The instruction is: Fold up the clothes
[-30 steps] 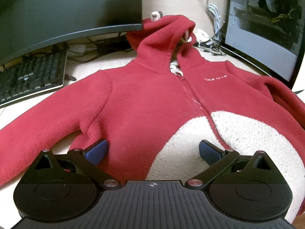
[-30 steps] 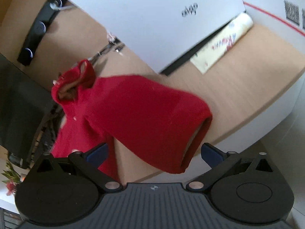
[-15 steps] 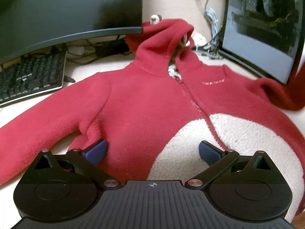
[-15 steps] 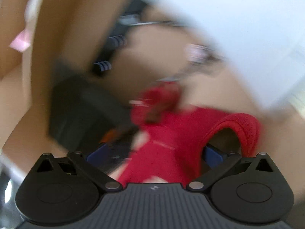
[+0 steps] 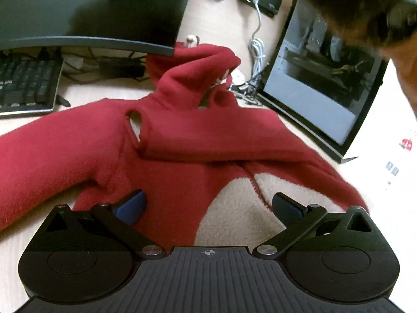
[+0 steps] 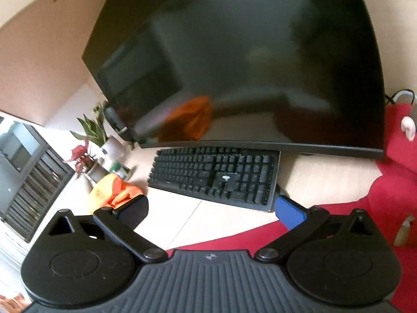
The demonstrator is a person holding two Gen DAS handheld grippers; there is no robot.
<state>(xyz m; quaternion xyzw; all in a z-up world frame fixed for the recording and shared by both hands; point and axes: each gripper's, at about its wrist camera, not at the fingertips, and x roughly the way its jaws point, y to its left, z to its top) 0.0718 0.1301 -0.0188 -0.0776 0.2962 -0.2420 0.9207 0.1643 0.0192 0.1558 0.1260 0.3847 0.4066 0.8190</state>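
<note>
Both grippers, left gripper (image 5: pixel 208 204) and right gripper (image 6: pixel 211 208), gape above the hoodie (image 5: pixel 182 143).

Red fleece hoodie (image 5: pixel 182 140) with cream belly patch, flat on desk; one sleeve folded across chest

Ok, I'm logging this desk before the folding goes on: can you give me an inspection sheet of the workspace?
Surface: pale wooden desk.
Job's things: red fleece hoodie lying front up, one sleeve folded across the chest, the other sleeve spread out.
Clutter: black keyboard, orange cloth, potted plants.
Grippers: left tool open over the hem; right tool open, empty.
Cables: white cable at the wall.
Surroundings: curved monitor, second screen.
</note>
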